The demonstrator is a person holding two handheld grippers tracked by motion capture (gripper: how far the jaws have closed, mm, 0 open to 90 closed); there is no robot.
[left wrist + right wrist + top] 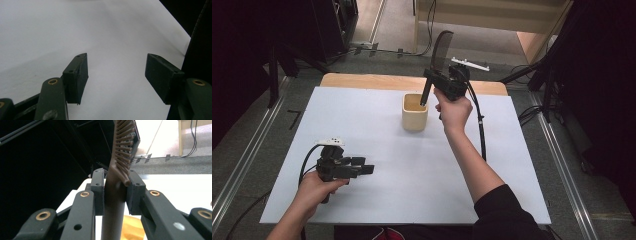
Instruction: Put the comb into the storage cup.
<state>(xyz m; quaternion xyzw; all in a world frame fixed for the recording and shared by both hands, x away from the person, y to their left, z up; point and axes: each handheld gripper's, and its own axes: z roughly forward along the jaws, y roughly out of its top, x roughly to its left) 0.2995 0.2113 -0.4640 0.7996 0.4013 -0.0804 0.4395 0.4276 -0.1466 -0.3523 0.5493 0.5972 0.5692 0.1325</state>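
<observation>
The right gripper (436, 79) is clamped on the handle of a dark brown plastic comb (441, 50), both pads pressed against the shaft just below the teeth. The comb stands nearly upright, its toothed head above the jaws. Its handle end dips at the mouth of a pale cream cup (414, 113) that stands on the table near the far edge. In the right gripper view the comb (117, 182) rises between the jaws, its teeth pointing right, with part of the cup (131, 227) showing yellow below.

The left gripper (362, 169) rests low over the near left of the white tabletop (377, 195), jaws spread wide with nothing between them.

A light wooden strip (362, 80) borders the table's far edge. Grey floor, cables and dark stands surround it.

The comb's lower tip is cut off in the right gripper view, and whether it touches the cup cannot be told.
</observation>
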